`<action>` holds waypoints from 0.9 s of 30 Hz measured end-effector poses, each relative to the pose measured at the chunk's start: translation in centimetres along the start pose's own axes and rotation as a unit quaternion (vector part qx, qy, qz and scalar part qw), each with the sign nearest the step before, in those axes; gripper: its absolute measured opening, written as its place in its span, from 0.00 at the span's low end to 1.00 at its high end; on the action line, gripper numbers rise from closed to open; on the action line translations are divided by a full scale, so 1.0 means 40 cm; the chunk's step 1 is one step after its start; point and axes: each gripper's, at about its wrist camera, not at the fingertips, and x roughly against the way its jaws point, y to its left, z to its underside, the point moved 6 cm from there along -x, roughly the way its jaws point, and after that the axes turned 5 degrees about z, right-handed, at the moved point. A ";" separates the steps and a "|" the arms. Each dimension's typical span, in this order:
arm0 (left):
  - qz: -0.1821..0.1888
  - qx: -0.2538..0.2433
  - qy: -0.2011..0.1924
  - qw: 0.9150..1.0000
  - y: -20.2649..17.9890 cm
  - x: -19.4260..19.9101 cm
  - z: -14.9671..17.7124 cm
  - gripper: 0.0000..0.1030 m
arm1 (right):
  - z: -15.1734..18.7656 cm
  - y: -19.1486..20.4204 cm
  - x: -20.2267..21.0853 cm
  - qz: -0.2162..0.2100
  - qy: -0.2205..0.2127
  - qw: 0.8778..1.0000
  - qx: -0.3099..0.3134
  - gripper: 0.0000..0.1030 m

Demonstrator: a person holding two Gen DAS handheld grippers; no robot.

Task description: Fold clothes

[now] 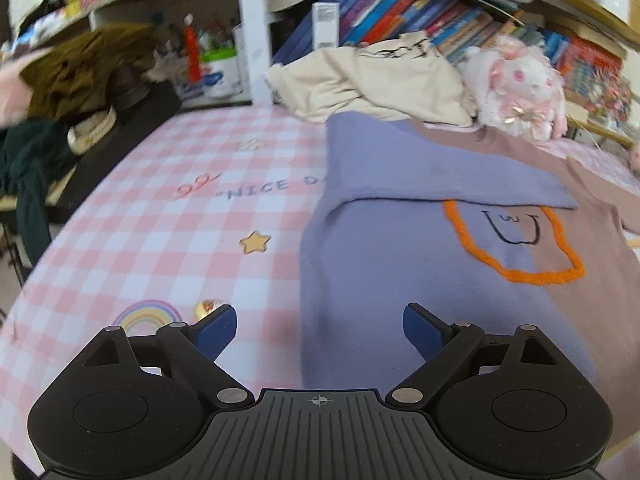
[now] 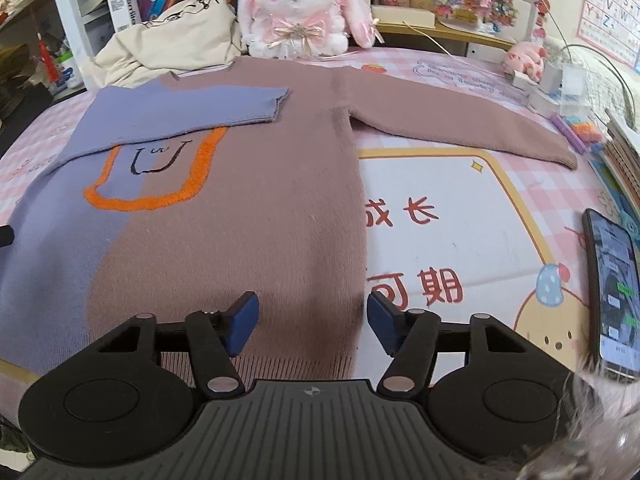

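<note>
Both the left gripper (image 1: 320,334) and right gripper (image 2: 312,322) hung released over the sweater (image 2: 248,216); its folded purple sleeve (image 2: 188,108) could slide off if tugged.

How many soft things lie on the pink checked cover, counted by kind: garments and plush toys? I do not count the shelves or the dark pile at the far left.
Garments: 2, the purple and mauve knit sweater and the crumpled cream garment.
Plush toys: 2, the white and pink plush rabbit and the small pink plush toy.
Total: 4
</note>
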 end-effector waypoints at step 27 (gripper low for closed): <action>0.037 0.061 0.030 0.997 0.094 -0.032 0.015 0.05 | 0.017 0.052 0.003 -0.050 0.010 0.999 0.014 0.14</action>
